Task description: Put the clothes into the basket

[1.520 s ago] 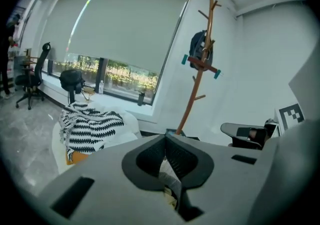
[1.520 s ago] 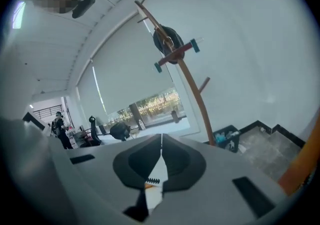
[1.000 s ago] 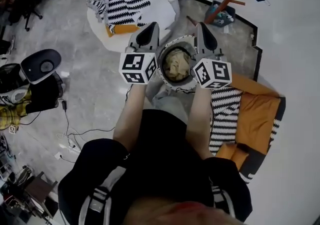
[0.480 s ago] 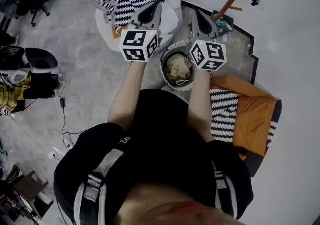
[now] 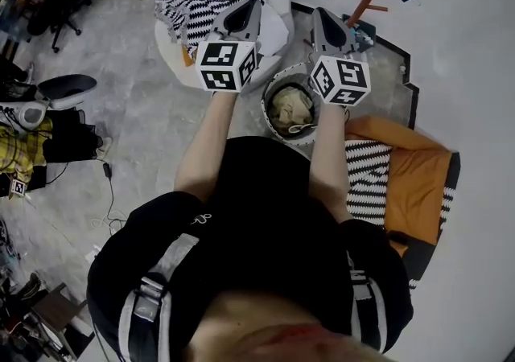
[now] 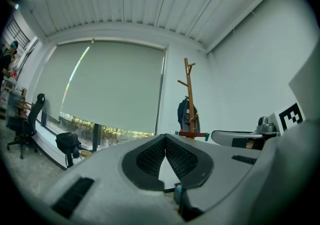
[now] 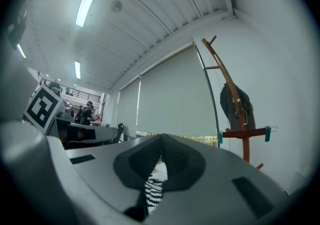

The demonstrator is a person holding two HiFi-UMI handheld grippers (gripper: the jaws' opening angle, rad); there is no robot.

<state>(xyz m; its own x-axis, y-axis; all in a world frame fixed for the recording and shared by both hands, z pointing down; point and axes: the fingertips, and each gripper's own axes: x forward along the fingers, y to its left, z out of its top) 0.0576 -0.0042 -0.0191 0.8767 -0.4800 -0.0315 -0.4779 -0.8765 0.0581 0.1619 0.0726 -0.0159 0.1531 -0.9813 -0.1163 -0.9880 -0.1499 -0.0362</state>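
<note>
Head view a second ago has both tongs low at the rim of the basket (image 5: 268, 113); now the left tongs (image 5: 251, 8) and the right tongs (image 5: 319, 14) are lifted clear of it and held out about level in front of the person, side by side with a gap between them. Each pair is pressed together with nothing pinched: the left gripper view shows the ribbed pads meeting at their tips (image 6: 165, 141) against a far window blind and a wooden coat stand (image 6: 189, 99), and the right gripper view shows the same closed tips (image 7: 161, 141), with only a patch of distant striped fabric visible through the hollow behind them. A crumpled beige garment (image 5: 288, 107) lies inside the basket, which stands on the floor just in front of the person's body, below and slightly nearer than the tongs, well apart from both. This reads as one garment delivered and let go, with the tongs free for another. Black-and-white striped fabric (image 5: 197, 2) is draped over a white pouf (image 5: 278, 22) beyond the left tongs, roughly where both pairs point, and more striped fabric (image 5: 366, 179) lies on an orange mat (image 5: 414, 183) to the person's right, beside the basket. Whether these are clothes meant for the basket cannot be told from here; if so, the pile ahead looks the likelier next reach.
</note>
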